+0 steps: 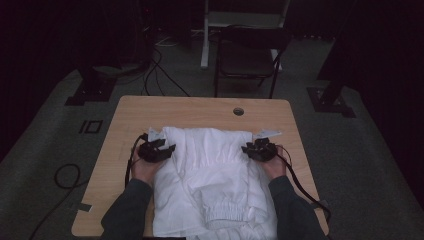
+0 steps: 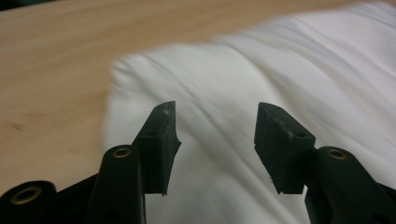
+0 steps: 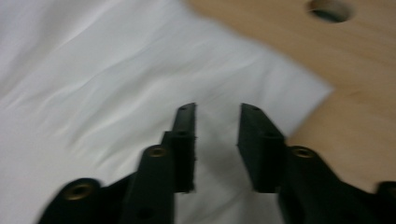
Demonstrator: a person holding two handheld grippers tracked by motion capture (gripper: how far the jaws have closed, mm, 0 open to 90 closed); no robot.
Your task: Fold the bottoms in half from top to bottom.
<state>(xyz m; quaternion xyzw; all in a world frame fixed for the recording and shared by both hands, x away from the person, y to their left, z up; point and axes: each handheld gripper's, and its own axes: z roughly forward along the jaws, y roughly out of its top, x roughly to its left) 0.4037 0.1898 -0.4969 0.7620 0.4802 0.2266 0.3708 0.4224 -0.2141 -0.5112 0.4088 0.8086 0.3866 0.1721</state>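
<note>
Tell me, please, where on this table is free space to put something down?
The table is bare along its far edge, between the white garment and the round hole, and in a strip along its left side. The middle and near part are crowded: the garment lies there, with the left gripper and right gripper at its sides.

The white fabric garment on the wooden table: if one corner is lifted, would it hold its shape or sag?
The white fabric garment would probably sag: it lies in soft folds and wrinkles, so it looks floppy rather than stiff. It seems light for its spread, being thin cloth. Pushed along the light wooden table, it would likely bunch up rather than slide as one piece.
</note>
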